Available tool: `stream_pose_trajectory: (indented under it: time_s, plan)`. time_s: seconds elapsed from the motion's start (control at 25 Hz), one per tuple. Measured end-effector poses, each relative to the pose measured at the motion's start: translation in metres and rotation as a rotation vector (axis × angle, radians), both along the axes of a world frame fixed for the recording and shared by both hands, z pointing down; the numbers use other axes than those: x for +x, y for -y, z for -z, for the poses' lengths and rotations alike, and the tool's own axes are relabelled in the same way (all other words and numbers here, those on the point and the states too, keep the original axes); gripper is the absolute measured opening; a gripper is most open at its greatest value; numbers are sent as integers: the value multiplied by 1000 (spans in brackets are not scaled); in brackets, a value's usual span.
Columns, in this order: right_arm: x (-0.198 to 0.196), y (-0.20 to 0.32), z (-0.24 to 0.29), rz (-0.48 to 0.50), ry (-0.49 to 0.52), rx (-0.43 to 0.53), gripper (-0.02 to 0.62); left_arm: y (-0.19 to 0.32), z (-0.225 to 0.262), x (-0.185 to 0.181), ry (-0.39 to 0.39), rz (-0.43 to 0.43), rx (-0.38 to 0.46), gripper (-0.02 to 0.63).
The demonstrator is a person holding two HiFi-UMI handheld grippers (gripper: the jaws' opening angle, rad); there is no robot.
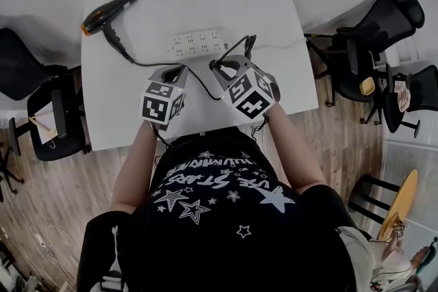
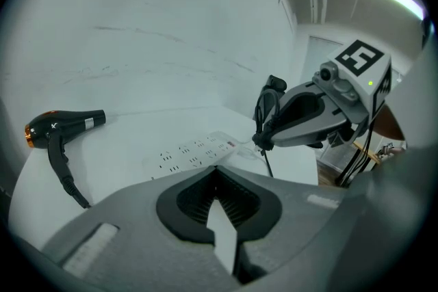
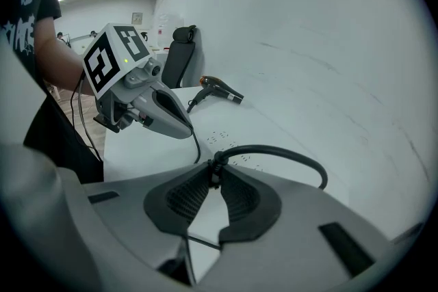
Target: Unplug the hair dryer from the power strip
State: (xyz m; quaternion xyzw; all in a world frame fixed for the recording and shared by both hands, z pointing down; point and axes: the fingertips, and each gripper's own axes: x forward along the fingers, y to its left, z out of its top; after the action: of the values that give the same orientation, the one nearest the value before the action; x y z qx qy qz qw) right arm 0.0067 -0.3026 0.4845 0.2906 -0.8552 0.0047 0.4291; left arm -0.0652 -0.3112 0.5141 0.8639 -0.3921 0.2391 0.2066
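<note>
1. Head view: the hair dryer (image 1: 109, 12) lies at the bench's (image 1: 274, 17) ten o'clock corner, with the power strip (image 1: 198, 43) mid-bench. The cord (image 1: 147, 65) runs to the right tool (image 1: 217, 66), at the strip's five o'clock. The left tool (image 1: 179, 69) is at seven.
2. Left gripper view: the left tool's jaws are together, nothing between them. The dryer is at nine o'clock.
3. Right gripper view: the right tool is clamped on the cord, above the strip.

Bright, even overhead light, faint shadows, fisheye warping, dark vignetted corners in gripper views.
</note>
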Motion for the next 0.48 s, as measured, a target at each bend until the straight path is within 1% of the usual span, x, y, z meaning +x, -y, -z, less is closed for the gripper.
stream_pose_trajectory:
  time_s: [0.16, 0.28, 0.4, 0.48]
  plan:
    - [5, -20, -8, -43, -23, -3, 64, -22, -6, 2, -11, -48, -18, 8]
    - [9, -29, -11, -76, -21, -13, 64, -37, -13, 3, -17, -76, -44, 8]
    - [11, -36, -17, -91, -29, -27, 64, -48, -16, 2, -27, -89, -60, 8]
    - [8, -39, -22, -83, -47, -32, 64, -52, -17, 0, -38, -81, -66, 8]
